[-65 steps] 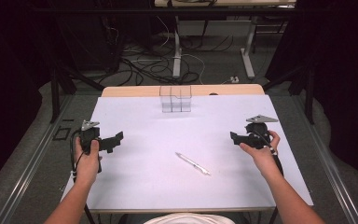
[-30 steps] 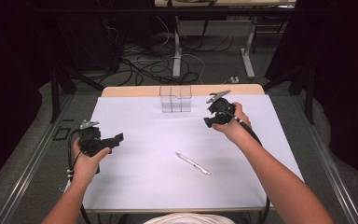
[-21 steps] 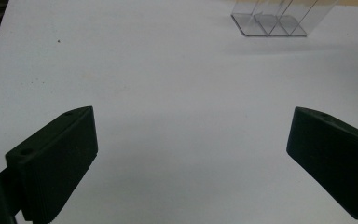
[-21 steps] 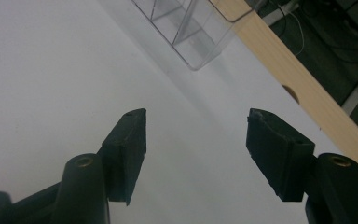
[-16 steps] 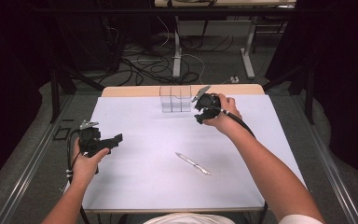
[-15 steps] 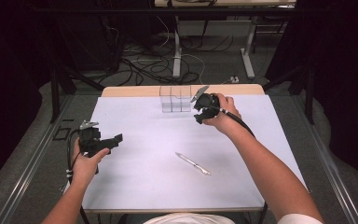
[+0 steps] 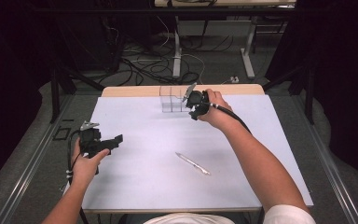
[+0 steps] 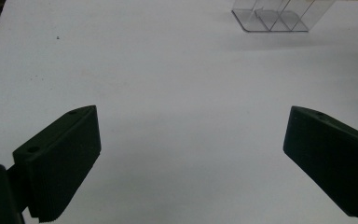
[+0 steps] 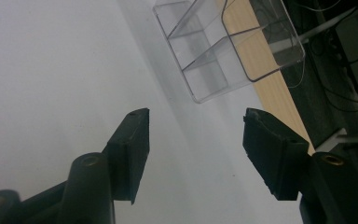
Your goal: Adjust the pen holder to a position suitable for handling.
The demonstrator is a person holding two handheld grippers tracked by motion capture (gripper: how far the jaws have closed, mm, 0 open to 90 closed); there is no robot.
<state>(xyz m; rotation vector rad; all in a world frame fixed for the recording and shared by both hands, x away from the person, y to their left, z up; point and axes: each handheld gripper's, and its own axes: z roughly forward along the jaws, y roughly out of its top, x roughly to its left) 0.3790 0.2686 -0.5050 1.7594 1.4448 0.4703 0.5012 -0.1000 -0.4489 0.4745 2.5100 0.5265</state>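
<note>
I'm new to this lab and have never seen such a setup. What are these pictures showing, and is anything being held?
A person holds two hand-held black two-jaw grippers. The high view looks down on the white table; the other two pictures come from cameras riding on each gripper. The left gripper hovers open over bare table. The right gripper is beside the clear plastic divided box, which stands apart ahead of its jaws in the right gripper view; those jaws have just been closing, with nothing between them. A white pen lies untouched. Nothing is held.

Dim room, grey carpeted floor (image 7: 23, 186), tangled black cables (image 7: 144, 70) behind white-topped table (image 7: 135, 186), pale desk legs (image 7: 177, 51), dark drapes (image 7: 340, 70) at sides.
</note>
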